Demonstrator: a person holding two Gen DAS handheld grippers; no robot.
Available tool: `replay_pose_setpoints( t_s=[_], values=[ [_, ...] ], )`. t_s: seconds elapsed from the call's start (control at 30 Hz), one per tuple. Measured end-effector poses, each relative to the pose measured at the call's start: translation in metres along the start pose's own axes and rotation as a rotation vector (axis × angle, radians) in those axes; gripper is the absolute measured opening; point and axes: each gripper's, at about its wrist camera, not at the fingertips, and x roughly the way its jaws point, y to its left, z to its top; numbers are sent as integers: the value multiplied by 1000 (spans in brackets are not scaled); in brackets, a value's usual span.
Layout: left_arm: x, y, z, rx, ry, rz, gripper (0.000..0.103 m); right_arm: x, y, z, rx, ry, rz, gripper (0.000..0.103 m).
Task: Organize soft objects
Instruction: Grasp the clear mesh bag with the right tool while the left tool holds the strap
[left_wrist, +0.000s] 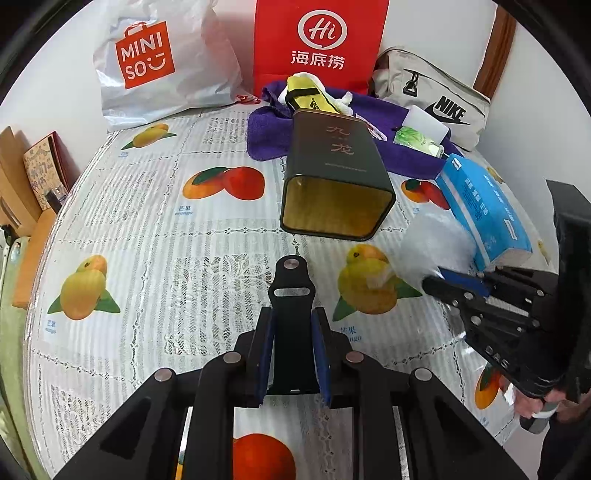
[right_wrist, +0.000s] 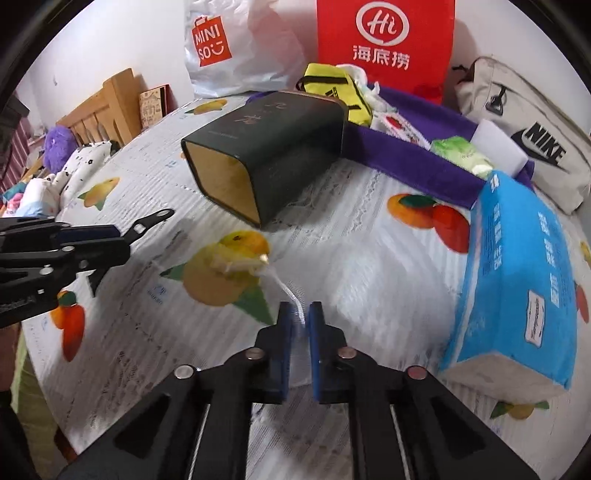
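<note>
My left gripper (left_wrist: 291, 325) is shut on a black clip-like bracket (left_wrist: 290, 284) and holds it over the fruit-print tablecloth (left_wrist: 147, 221). My right gripper (right_wrist: 300, 314) is shut on a clear, crinkly plastic bag (right_wrist: 351, 280); the bag also shows in the left wrist view (left_wrist: 436, 243), next to the blue tissue pack (left_wrist: 480, 210). A dark rectangular tin (left_wrist: 332, 177) lies on its side in the middle, its open gold mouth facing me. Behind it a purple towel (left_wrist: 266, 133) carries a yellow pouch (left_wrist: 310, 96), a white sponge (left_wrist: 428, 122) and a green packet (left_wrist: 417, 140).
A Miniso bag (left_wrist: 159, 62), a red Haidilao bag (left_wrist: 321, 40) and a beige Nike bag (left_wrist: 436, 99) stand along the back wall. Boxes (left_wrist: 40, 166) stand at the left edge. In the right wrist view a wooden chair (right_wrist: 107, 107) and soft toys (right_wrist: 59, 144) are beyond the table's left side.
</note>
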Motion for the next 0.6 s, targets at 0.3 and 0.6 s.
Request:
replay_pose_setpoints(
  t_s=[0.3, 0.6],
  values=[
    [-3, 8, -4, -19, -2, 12, 20, -26, 33, -30, -43, 66, 133, 30],
    [-4, 10, -5, -33, -3, -5, 20, -45, 32, -28, -121, -25, 70, 80]
  ],
)
